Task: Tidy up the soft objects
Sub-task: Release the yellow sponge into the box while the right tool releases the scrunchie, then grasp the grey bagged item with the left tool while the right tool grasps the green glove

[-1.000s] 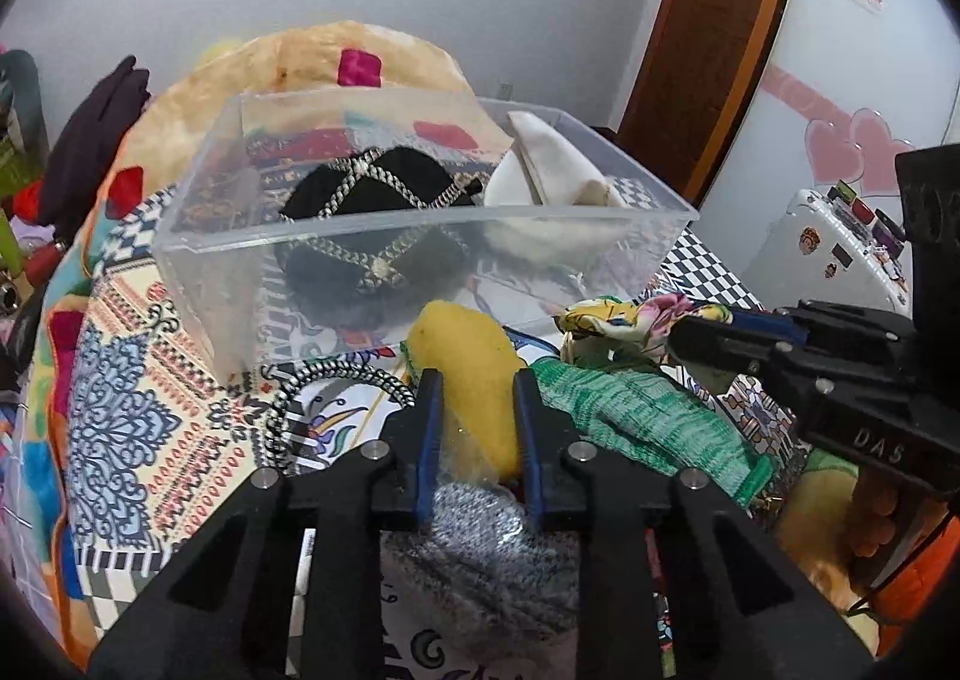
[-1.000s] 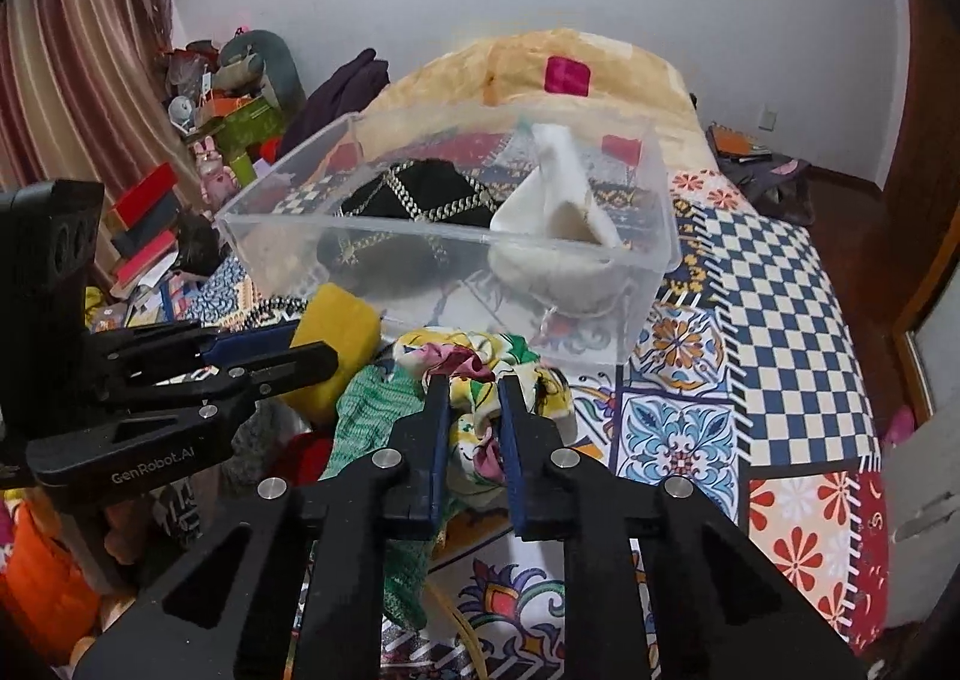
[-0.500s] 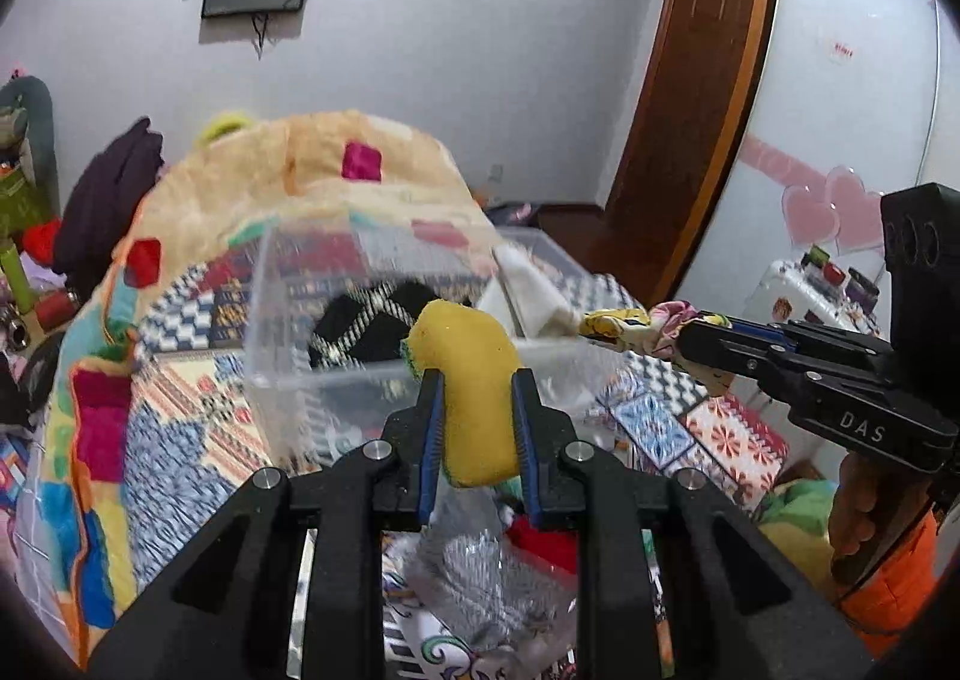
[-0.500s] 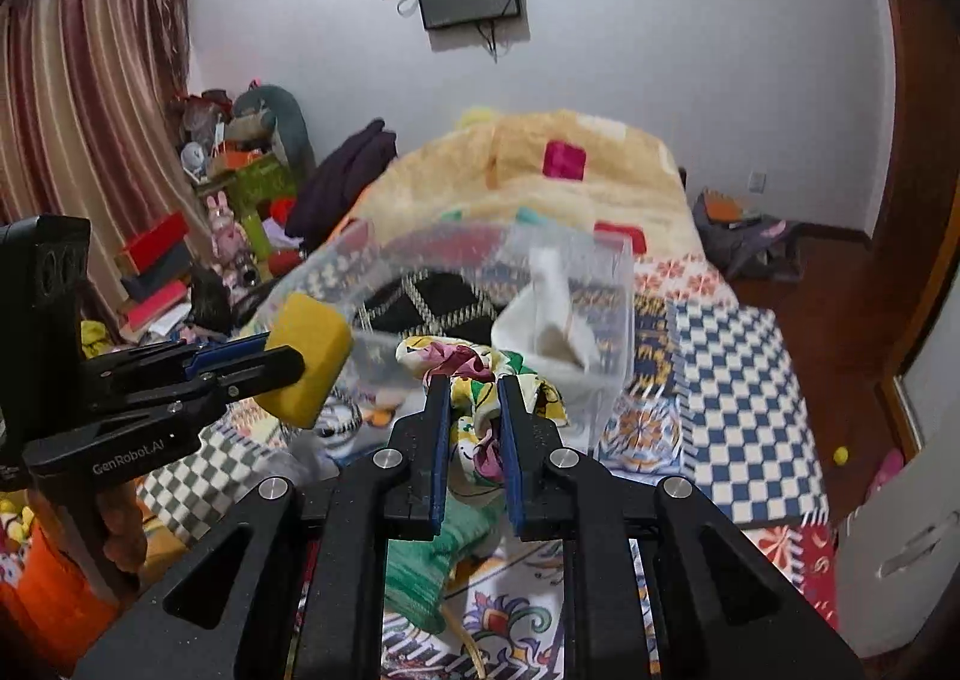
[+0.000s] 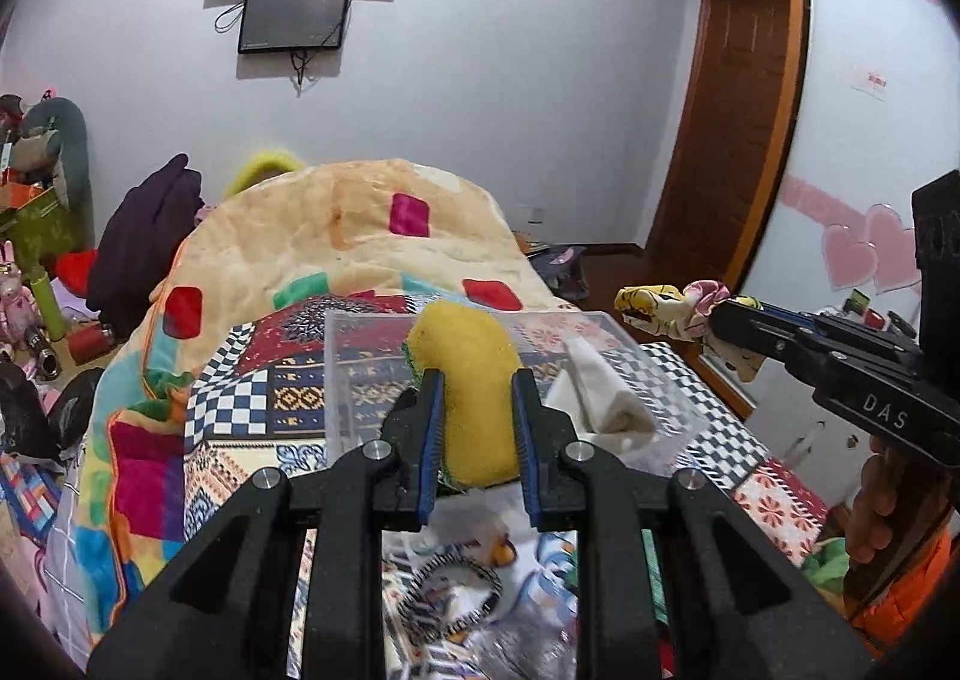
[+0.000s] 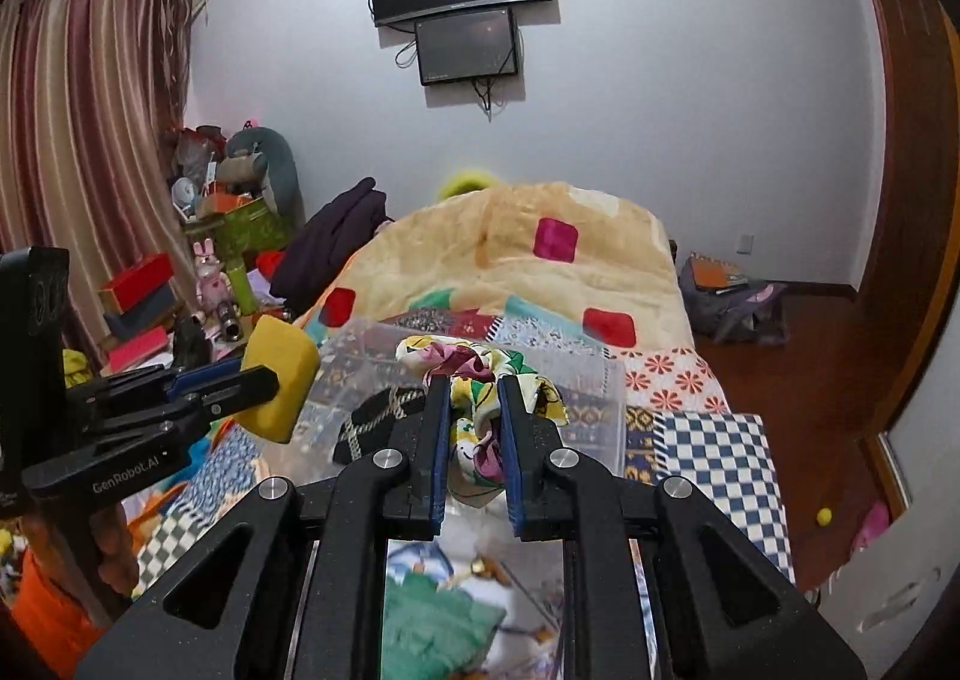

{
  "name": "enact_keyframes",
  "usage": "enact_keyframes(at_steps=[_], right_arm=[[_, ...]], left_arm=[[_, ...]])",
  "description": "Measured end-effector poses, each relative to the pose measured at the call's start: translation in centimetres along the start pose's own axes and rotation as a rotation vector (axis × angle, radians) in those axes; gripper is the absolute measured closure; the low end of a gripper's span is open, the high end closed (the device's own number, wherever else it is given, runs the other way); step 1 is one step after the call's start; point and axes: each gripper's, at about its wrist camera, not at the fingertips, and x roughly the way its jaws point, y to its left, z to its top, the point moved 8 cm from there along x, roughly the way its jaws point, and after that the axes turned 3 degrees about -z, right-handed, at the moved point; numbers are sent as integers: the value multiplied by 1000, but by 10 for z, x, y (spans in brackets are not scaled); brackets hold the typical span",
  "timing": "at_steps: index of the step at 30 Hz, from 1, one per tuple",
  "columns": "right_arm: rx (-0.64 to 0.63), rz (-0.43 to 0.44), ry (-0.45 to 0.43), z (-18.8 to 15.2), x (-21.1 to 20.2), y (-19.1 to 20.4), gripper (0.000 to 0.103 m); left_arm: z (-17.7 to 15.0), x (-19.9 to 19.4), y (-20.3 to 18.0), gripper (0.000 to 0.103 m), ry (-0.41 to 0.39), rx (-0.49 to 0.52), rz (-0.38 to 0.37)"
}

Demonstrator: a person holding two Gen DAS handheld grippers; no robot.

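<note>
both grippers have risen: left gripper (image 5: 474, 422) clamped on the yellow sponge (image 5: 474, 380), right gripper (image 6: 474, 428) clamped on the floral cloth (image 6: 480, 380), both above the clear bin (image 6: 588, 398).

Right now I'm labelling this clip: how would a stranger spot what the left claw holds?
Find the clear plastic bin on the patchwork quilt. In front of it the left claw grips a yellow foam sponge, plain and blocky, unlike the floral scrunchie.
</note>
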Motion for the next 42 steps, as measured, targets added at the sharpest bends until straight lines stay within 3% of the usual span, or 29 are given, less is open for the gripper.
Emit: enact_keyframes(at_steps=[12,23,27,31,33,38,42], right_arm=[[-15,-4,159,-22,71,2,89],[-59,-10,266,-47,87,6,87],[-69,2,277,-47,83,7,81],[-77,0,261,-44,75,6,65],[-81,-3,242,-40,67,5,53],[-84,-19,175,-26,45,5,42],[-59,-16,114,-14,21,3,29]], left_arm=[[-16,61,18,81,125,-13,39],[-31,79,14,80,187,22,43],[-31,75,11,77,194,9,16],[-28,66,8,70,187,4,0],[-25,59,5,63,170,1,-10],[-13,36,-1,54,118,0,-15],[-7,13,-5,53,84,-7,-19]])
